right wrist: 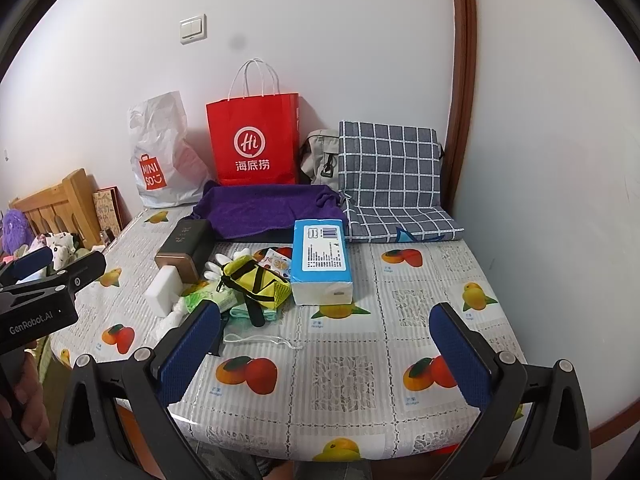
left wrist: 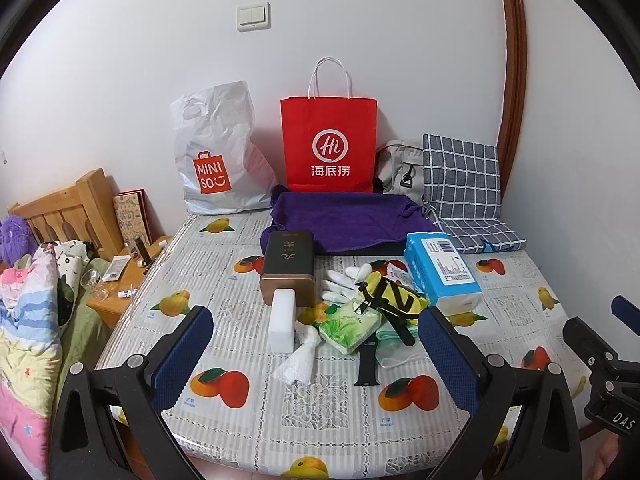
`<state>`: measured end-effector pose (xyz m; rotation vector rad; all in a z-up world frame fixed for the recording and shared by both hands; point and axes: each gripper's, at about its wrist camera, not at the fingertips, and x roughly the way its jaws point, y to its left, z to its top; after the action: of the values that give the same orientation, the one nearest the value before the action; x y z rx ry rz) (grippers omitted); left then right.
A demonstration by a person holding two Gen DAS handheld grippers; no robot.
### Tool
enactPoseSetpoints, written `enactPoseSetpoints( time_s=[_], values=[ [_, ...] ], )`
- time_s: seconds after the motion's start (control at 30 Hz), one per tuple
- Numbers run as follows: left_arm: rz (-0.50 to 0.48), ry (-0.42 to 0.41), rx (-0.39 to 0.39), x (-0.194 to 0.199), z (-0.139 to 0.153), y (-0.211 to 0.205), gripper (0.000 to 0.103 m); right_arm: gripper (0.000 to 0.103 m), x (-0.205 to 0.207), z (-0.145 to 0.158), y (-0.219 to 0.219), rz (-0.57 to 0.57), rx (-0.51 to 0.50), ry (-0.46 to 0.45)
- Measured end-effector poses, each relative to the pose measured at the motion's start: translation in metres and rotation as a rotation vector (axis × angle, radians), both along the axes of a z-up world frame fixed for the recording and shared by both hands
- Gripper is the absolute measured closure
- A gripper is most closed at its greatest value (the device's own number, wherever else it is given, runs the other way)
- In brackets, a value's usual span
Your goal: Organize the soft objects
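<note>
White walls close in a small room where a counter (left wrist: 340, 412) under a fruit-print cover carries a heap of small things. Nearest the cameras, both sets of tongs hover above the near edge, well apart from everything: the left tongs (left wrist: 316, 356) gape wide and hold nothing, and the right tongs (right wrist: 326, 350) likewise stand spread and bare, which suggests the sorting has not yet begun.

Just past them lies the heap, bunched together as if tipped out for sorting: a white foam block (left wrist: 283, 320), a twisted white cloth (left wrist: 301, 356), a green tissue pack (left wrist: 349, 326), a black strap (left wrist: 366, 362), a yellow pouch (left wrist: 394, 294) and white gloves (left wrist: 340, 282). A brown tin (left wrist: 287, 266) sits at the heap's left, a blue tissue box (left wrist: 440, 274) at its right.

Farther back a purple towel (left wrist: 344, 218) lies spread flat, probably a place for gathering the soft things. A checked cushion (left wrist: 464, 192) leans at the far right; a red paper bag (left wrist: 329, 144), a white plastic bag (left wrist: 218, 156) and a grey bag (left wrist: 400, 170) stand propped against the wall.

Only the left view shows the whole strap and the bedside clutter at far left; the right view alone shows a white cord (right wrist: 260, 340) lying loose and the left tool's handle.
</note>
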<state>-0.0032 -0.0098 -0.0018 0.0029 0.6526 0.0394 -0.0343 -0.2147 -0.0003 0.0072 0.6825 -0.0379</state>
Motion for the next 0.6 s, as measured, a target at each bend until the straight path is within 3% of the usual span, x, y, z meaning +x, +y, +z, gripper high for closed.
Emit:
enactPoseSetpoints(
  time_s=[0.2, 0.6],
  values=[
    [-0.004, 0.041, 0.001, 0.018, -0.013, 0.001, 0.0, 0.0, 0.012, -0.01, -0.003, 0.0, 0.013, 0.016],
    [0.048, 0.185, -0.029, 0.077, -0.075, 0.049, 0.0, 0.0, 0.057, -0.06, -0.01, 0.005, 0.027, 0.123]
  ],
)
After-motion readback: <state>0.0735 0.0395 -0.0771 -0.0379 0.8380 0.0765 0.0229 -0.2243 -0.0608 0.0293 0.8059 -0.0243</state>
